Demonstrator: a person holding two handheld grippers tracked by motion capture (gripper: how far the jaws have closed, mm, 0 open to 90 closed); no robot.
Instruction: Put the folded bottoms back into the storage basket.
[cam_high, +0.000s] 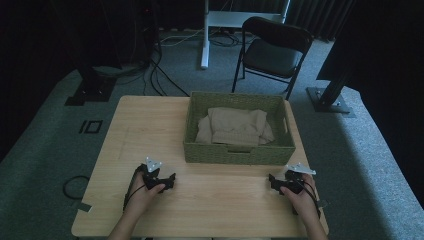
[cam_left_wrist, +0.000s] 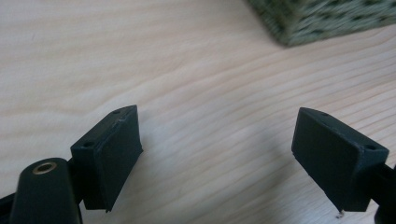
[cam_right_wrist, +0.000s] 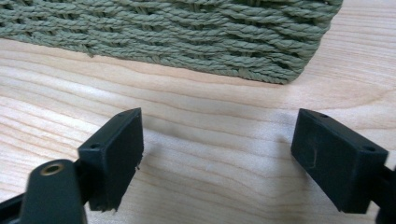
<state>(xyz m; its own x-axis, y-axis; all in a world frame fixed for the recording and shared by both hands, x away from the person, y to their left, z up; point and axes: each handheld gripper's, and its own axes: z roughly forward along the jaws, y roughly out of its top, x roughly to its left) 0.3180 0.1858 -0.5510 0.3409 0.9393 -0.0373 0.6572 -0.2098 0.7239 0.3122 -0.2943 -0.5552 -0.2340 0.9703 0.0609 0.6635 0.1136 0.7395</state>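
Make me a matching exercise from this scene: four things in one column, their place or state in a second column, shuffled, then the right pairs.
Things:
1. green woven basket
2. beige folded cloth
3. left gripper
4. black folding chair

Places or states:
A. on the floor beyond the light wooden table
B. lying inside the basket
C. open, low over the table's near left part
D. standing on the table's far right part

Pairs: 1-D, 2-B, 3-C, 4-A
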